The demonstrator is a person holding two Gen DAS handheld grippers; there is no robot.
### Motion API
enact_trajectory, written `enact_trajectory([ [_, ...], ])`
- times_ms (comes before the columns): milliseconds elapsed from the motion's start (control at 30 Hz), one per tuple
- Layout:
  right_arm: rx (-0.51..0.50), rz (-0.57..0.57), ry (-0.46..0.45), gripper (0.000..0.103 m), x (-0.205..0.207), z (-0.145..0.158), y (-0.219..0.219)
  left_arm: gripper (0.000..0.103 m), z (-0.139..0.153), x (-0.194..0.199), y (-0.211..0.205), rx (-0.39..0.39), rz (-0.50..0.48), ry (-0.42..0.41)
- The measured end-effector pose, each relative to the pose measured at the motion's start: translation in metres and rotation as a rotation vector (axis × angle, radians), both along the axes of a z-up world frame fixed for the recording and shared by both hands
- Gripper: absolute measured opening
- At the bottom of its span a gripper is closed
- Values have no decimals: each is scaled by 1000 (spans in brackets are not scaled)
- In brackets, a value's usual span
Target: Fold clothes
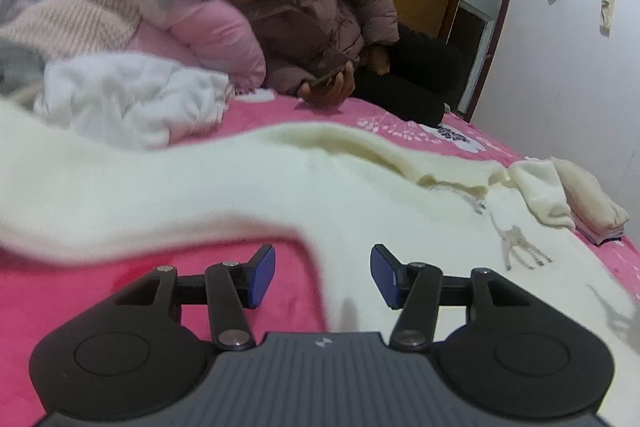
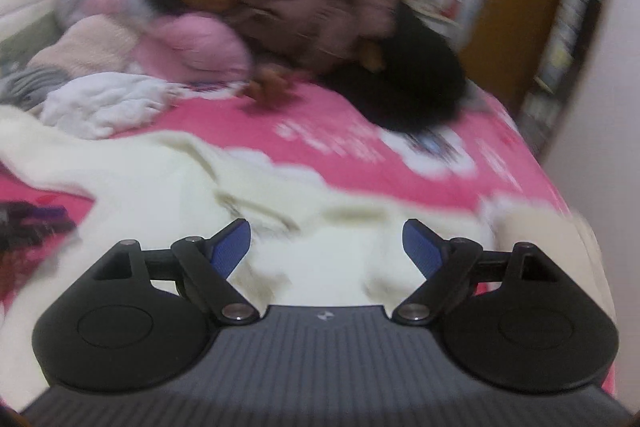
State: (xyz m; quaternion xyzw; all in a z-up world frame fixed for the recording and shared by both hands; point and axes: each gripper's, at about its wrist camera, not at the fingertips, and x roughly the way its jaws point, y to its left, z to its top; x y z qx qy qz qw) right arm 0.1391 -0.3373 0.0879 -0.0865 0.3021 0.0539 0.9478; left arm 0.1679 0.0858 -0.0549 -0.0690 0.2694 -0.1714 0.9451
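Observation:
A cream fuzzy sweater [image 1: 256, 183] with a small deer motif lies spread flat on the pink bedspread [image 1: 60, 291]. My left gripper [image 1: 323, 273] is open, hovering low over the sweater's near edge where a sleeve branches off to the left. The sweater also shows in the right wrist view [image 2: 320, 259], blurred. My right gripper [image 2: 326, 247] is open just above its rumpled cloth. Neither gripper holds anything.
A person in a brown puffer jacket [image 1: 320, 15] lies across the far side of the bed. A crumpled white garment [image 1: 132, 99] and pink bedding [image 1: 208, 27] sit at the back left. Folded cream clothes [image 1: 588, 203] lie at the right bed edge. A doorway [image 1: 480, 27] stands behind.

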Motion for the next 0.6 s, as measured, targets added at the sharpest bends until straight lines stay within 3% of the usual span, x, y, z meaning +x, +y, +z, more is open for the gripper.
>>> enact_trajectory([
  [167,60,-137,13,82,-29,-35,-61,54,28,10,-43,70,-83,14],
  [300,185,-165,34,82,-9,-67,-80,54,32,27,-95,112,-159,9],
  [400,292,-182,51,80,13,-89,-92,54,18,46,-129,110,-189,16],
  [600,456,-289,67,74,58,-123,-120,54,-25,80,-156,29,-172,82],
])
